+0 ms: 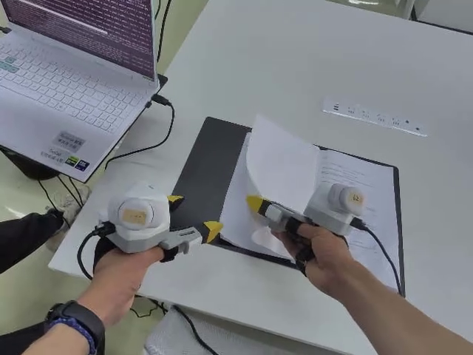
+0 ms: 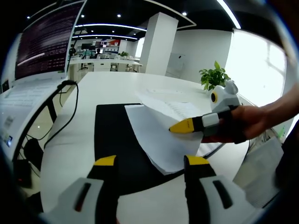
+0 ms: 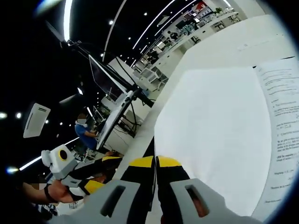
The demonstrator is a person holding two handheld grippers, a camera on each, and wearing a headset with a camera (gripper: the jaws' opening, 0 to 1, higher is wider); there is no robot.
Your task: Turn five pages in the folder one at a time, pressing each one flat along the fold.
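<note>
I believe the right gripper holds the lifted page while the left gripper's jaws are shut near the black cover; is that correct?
Not quite: the left gripper has its jaws open and empty near the black cover, as the left gripper view shows. The right gripper does hold the lifted page.

Colour and pattern log.
Black folder [image 1: 203,166]; plain white page [image 1: 284,163]; white sheet [image 1: 362,181] lined with fine black print; white counter [image 1: 295,66]; pale grey left gripper [image 1: 194,214] and right gripper [image 1: 256,204], fingers [image 1: 213,231] tipped yellow; white laptop [image 1: 59,96], dark purple screen.
</note>
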